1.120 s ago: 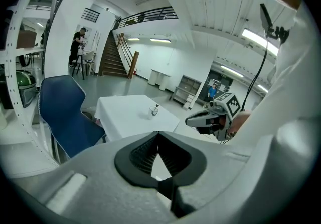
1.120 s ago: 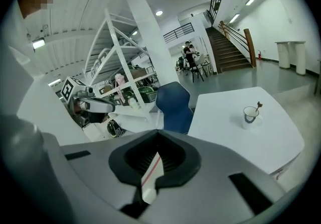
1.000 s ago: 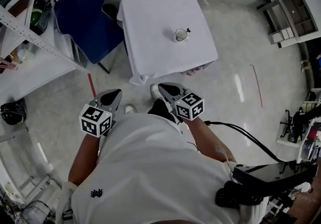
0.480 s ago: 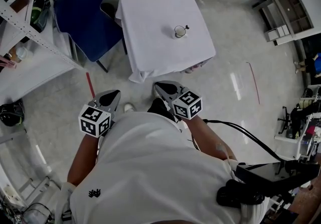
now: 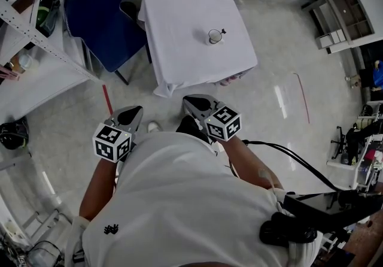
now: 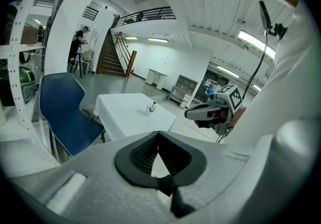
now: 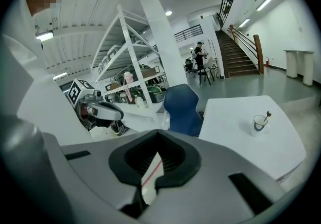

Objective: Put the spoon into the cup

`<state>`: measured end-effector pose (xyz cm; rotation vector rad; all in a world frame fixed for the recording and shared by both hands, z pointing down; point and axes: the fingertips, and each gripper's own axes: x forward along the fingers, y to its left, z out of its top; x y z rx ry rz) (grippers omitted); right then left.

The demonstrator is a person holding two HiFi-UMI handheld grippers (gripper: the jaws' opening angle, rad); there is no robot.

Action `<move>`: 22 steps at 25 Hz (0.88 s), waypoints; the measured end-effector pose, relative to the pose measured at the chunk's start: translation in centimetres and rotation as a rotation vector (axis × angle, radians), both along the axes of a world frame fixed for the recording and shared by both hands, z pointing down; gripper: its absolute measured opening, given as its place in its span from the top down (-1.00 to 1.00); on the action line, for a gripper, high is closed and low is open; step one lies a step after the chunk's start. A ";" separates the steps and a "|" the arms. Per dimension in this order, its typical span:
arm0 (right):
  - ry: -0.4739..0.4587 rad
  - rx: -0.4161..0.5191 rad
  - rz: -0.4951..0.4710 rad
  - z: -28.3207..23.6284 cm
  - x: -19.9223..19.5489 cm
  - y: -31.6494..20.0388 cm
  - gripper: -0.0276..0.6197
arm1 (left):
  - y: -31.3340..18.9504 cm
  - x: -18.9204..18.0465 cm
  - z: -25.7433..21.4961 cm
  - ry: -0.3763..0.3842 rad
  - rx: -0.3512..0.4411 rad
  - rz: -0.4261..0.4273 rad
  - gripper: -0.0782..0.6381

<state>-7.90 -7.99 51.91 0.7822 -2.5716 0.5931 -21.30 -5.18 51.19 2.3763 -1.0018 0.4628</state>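
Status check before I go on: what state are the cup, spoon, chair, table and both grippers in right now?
cup: upright on the table, holds the spoon
spoon: in the cup, handle end above the rim
table: covered by a white cloth
blue chair: upright, unoccupied, beside the table
left gripper: fingers shut, empty, away from the table
right gripper: fingers shut, empty, away from the table
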 end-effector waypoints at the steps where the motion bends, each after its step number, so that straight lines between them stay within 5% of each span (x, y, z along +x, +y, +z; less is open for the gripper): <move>1: -0.001 -0.001 0.000 0.0 0.1 0.0 0.89 | -0.1 0.1 0.0 -0.001 0.000 0.002 0.75; 22: -0.044 -0.011 0.041 0.9 5.4 -5.1 0.89 | -5.2 5.2 0.5 -0.048 -0.028 0.037 0.75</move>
